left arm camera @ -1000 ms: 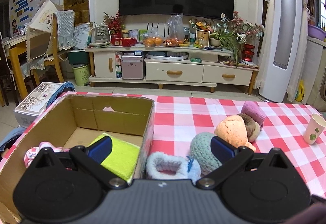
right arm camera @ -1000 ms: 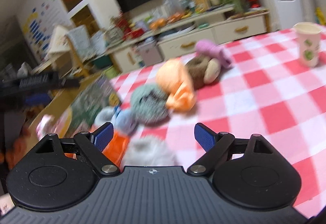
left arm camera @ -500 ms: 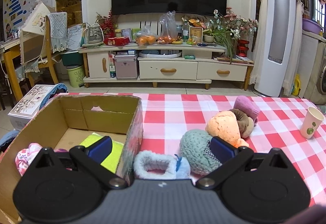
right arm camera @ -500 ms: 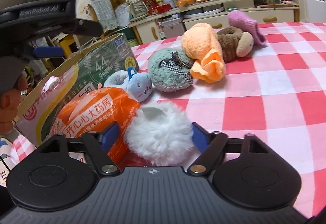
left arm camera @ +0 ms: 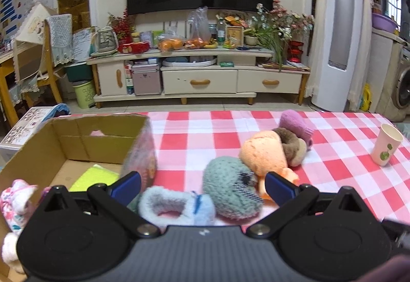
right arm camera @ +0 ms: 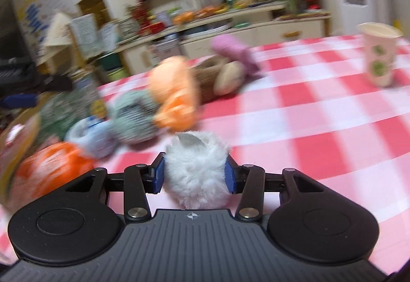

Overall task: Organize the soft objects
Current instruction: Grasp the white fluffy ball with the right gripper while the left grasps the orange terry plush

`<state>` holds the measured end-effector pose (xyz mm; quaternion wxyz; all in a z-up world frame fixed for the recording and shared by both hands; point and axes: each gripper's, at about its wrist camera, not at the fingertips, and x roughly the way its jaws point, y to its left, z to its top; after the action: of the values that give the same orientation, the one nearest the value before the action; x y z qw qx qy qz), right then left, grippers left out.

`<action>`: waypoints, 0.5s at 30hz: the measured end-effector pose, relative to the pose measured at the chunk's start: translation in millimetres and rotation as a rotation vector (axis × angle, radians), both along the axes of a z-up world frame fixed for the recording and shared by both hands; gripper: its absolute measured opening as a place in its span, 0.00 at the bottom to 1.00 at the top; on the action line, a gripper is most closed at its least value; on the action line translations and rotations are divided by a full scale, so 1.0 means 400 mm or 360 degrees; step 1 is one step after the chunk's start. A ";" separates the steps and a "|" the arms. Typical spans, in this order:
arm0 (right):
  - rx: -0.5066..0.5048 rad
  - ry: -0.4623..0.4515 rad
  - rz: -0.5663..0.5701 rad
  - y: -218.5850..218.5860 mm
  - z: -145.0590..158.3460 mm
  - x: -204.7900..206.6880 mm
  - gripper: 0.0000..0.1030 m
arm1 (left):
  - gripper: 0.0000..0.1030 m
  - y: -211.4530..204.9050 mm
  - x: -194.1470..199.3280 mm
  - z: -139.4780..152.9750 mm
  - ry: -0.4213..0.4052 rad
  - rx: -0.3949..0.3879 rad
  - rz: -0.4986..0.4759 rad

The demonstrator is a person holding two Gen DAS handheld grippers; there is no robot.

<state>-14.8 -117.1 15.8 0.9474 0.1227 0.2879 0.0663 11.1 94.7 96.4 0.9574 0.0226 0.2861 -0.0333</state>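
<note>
My right gripper (right arm camera: 194, 175) is shut on a white fluffy toy (right arm camera: 196, 169) and holds it over the red checked tablecloth (right arm camera: 307, 112). My left gripper (left arm camera: 202, 185) is open and empty, hovering above a light blue fuzzy slipper (left arm camera: 176, 207) and a grey-green plush (left arm camera: 230, 189). Beyond lie an orange plush (left arm camera: 264, 153), a brown plush (left arm camera: 292, 146) and a purple one (left arm camera: 297, 123). A cardboard box (left arm camera: 102, 138) at the left holds a yellow-green cloth (left arm camera: 92, 177) and a floral fabric item (left arm camera: 15, 202).
A paper cup (left arm camera: 387, 143) stands at the table's right side, also in the right wrist view (right arm camera: 379, 53). An orange packet (right arm camera: 51, 169) lies beside the box. A TV cabinet (left arm camera: 200, 77) stands beyond the table.
My right gripper has closed on the white fluffy toy and lifted it, swinging right. My left gripper has shifted right, from over the box edge to over the blue slipper.
</note>
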 end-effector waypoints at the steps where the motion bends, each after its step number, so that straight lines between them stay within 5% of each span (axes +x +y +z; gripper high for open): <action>1: -0.0027 -0.0004 -0.0043 -0.018 0.002 0.003 0.55 | 0.99 -0.008 0.001 -0.003 0.0001 0.0000 -0.0014; 11: -0.0104 -0.0010 -0.0258 -0.151 -0.005 0.030 0.57 | 0.99 -0.104 0.035 -0.034 -0.0019 0.0019 -0.0135; 15: -0.0048 0.0030 -0.0242 -0.159 -0.011 0.042 0.73 | 0.99 -0.143 0.059 -0.050 -0.0036 0.0052 -0.0180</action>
<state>2.0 -180.7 11.4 0.9487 0.1305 0.2878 -0.0113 34.5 37.4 76.3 0.9566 0.0546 0.2740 -0.0824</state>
